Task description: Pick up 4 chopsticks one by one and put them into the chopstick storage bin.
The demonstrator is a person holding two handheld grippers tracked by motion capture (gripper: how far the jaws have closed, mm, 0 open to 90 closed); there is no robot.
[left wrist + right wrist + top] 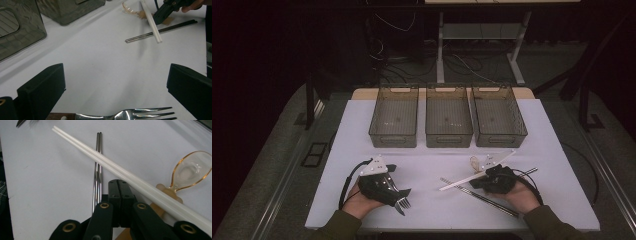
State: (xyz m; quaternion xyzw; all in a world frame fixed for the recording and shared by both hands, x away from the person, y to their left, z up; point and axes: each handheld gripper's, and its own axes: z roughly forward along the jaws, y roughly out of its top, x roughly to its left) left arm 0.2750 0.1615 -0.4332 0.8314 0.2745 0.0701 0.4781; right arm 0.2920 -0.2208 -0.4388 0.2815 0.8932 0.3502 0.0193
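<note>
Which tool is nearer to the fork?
The left tool: the fork lies right at its open jaws. The right tool is across the table by the white chopsticks.

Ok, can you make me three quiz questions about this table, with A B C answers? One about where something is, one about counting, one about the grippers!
1. Where is the fork?
A. between the left gripper jaws
B. in a bin
C. under the spoon

2. How many bins stand at the back?
A. two
B. three
C. five

3. How are the right gripper jaws?
A. wide open
B. closed together
C. around the fork

Answers: 1 A, the fork lies low between those open jaws. 2 B, three stand side by side. 3 B, the jaws meet with no gap.
</note>
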